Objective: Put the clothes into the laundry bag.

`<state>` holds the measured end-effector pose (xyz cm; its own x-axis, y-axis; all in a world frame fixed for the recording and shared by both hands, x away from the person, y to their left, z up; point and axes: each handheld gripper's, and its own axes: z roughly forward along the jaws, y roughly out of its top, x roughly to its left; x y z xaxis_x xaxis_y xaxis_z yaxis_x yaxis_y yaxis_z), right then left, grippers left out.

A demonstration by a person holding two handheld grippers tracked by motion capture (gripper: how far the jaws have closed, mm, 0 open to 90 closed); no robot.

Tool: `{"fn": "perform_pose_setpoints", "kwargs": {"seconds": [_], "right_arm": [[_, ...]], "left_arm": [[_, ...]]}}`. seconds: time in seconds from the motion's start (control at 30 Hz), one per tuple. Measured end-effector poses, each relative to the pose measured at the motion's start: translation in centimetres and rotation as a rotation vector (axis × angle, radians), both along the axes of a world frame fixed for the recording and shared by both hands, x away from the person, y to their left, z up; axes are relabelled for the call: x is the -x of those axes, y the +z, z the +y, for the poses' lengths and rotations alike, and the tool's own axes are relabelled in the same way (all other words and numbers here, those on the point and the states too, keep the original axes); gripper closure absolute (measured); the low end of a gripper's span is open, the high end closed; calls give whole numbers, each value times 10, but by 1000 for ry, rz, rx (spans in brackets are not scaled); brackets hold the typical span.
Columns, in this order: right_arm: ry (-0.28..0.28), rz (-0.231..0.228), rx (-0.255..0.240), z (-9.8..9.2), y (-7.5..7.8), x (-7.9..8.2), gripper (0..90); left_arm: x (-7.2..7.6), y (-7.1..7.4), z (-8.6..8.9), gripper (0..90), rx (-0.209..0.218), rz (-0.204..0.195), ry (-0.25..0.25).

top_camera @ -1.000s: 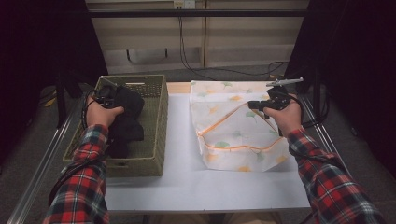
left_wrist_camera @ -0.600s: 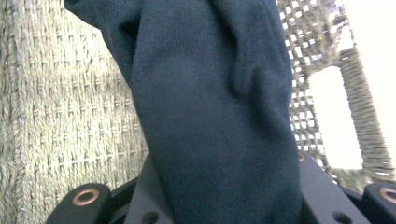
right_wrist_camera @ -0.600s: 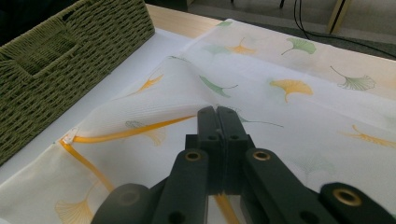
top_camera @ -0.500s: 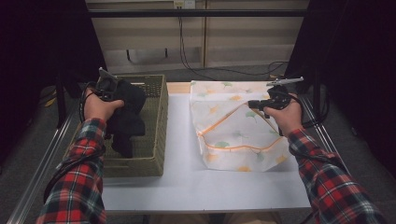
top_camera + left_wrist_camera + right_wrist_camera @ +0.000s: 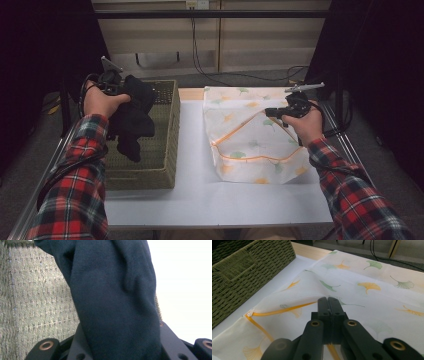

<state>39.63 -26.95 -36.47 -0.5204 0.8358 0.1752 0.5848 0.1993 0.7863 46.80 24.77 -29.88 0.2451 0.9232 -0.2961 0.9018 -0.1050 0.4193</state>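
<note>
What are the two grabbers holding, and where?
The left gripper holds the dark garment by its top. The right gripper pinches the mesh laundry bag's upper layer at the opening.

The right gripper (image 5: 328, 301) rises from the bottom edge, its 2 black fingers (image 5: 323, 312) pressed flat together with no gap between them. Their tips pinch a raised fold of the white mesh laundry bag (image 5: 372, 302), which is printed with green and yellow ginkgo leaves and lies spread over the desk (image 5: 287, 271). An orange zipper line (image 5: 284, 310) runs from the fold toward the left, ending at a small clear pull near the bag's corner. At upper left stands the side of a woven green basket (image 5: 249, 272), just beside the bag. Black cables (image 5: 374, 253) cross the floor at the top.
</note>
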Motion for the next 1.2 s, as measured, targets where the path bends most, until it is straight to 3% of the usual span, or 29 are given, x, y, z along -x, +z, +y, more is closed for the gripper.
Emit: {"fn": "perform_pose_setpoints", "kwargs": {"seconds": [0.13, 0.67, 1.07, 1.2], "right_arm": [[-1, 6, -3, 0, 1, 0, 900], [0, 5, -1, 0, 1, 1, 900], [-4, 9, -2, 1, 1, 1, 900], [-3, 8, -1, 1, 1, 1, 900]], "left_arm": [[0, 8, -3, 706, 8, 0, 6], [3, 40, -28, 705, 48, -5, -66], [4, 49, -52, 705, 100, 12, -122], [5, 52, -62, 706, 95, 17, -144]]}}
